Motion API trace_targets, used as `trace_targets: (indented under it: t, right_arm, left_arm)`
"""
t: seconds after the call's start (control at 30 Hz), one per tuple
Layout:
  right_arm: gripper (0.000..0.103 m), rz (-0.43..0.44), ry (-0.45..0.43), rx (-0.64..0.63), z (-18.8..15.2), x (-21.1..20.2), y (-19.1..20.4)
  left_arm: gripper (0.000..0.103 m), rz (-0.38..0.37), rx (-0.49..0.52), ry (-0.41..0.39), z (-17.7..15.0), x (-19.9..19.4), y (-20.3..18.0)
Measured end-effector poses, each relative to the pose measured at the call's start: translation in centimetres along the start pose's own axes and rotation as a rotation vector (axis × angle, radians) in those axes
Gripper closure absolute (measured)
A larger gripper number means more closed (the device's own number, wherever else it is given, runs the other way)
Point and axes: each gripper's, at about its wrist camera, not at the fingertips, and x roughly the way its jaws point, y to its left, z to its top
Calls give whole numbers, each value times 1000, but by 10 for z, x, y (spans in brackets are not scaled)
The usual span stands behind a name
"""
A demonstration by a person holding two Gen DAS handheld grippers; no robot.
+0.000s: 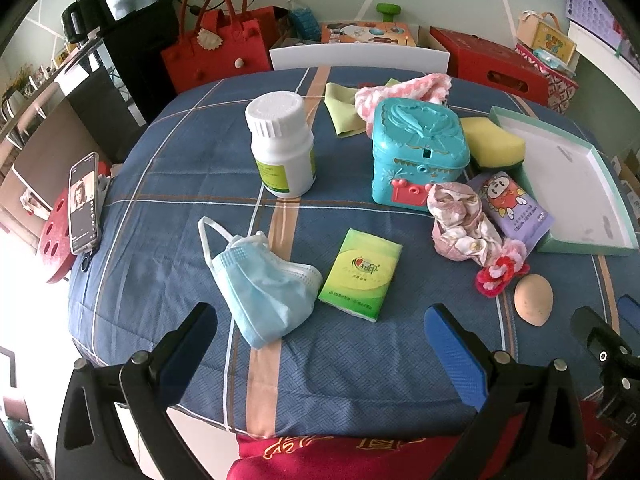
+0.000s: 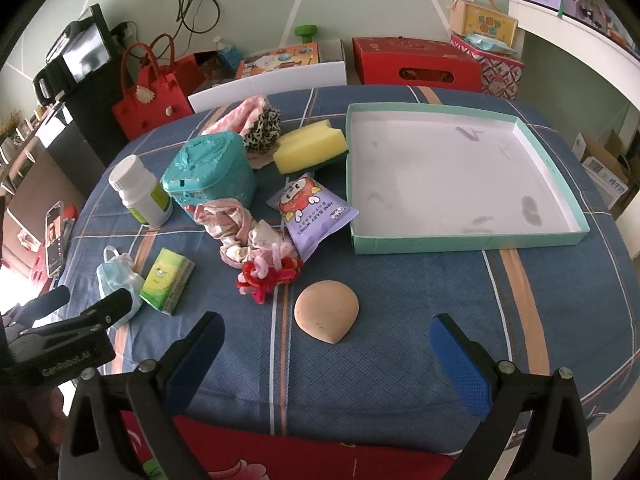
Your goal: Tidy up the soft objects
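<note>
A shallow green-rimmed box lid (image 2: 472, 240) (image 1: 624, 236) with a white inside lies at the right. Soft things are scattered left of it: a yellow sponge (image 2: 310, 146) (image 1: 492, 142), a purple wipes pack (image 2: 314, 212) (image 1: 512, 204), a crumpled pink cloth (image 2: 232, 224) (image 1: 460, 220), a red-pink scrunchie (image 2: 268, 276) (image 1: 500, 272), a tan makeup sponge (image 2: 326, 316) (image 1: 533, 298), a blue face mask (image 1: 264, 284) (image 2: 116, 280) and a green tissue pack (image 1: 360, 274) (image 2: 168, 280). My left gripper (image 1: 320, 344) is open near the mask. My right gripper (image 2: 326, 356) is open just before the makeup sponge.
A white pill bottle (image 1: 280, 144) (image 2: 140, 190) and a teal plastic box (image 1: 416, 152) (image 2: 212, 172) stand mid-table. Behind them lie a pink knit cloth (image 1: 404, 88), a green cloth (image 1: 340, 110) and a leopard-print item (image 2: 262, 124). A phone (image 1: 83, 204) stands at the left edge.
</note>
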Motion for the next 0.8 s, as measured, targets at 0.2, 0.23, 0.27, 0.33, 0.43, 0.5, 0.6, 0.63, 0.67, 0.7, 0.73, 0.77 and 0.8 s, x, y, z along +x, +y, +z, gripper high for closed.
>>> trace_targets:
  t: [0.2,0.23,0.27,0.33,0.43,0.5,0.6,0.63,0.67,0.7,0.73,0.77,0.8]
  right_arm:
    - [0,-3,2,-2,0,0,0]
    - [0,-2,1,-1,-1,0,0]
    - [0,-1,1,0,-1,0,0]
    - [0,-2,0,-2,-1,0,0]
    - [0,-3,1,-2,-1,0,0]
    - [0,-3,0,-3,-1,0,0]
    - [0,-3,0,-2,-1,0,0]
    - [0,-3,1,-2,-1,0,0]
    - [0,-3,1,-2,-1,0,0]
    - [0,-3,1,-2,-1,0,0]
    - [0,-3,1,-2,-1,0,0]
    - [0,-3,1,-2,-1,0,0]
    - [0,-3,0,-2,-1,0,0]
  left_arm:
    - [0,3,0,-2,0,0,0]
    - [0,3,0,-3,0,0,0]
    - [0,5,0,-3,0,0,0]
    - [0,7,1,-3,0,-1,0]
    - [0,7,1,-2,0,0,0]
    - [0,8,2,-3,-1,-1,0]
    - [0,9,2,-4,-1,-1,0]
    - [0,10,3,-4,-1,-1,0]
    - [0,9,2,-4,-1,-1,0]
    - [0,10,2,-4,-2,-1,0]
    - [0,11,3,-4,-2,-1,0]
    - [0,11,2,-4,-2,-1,0]
    - [0,11,2,-4,-2,-1,0]
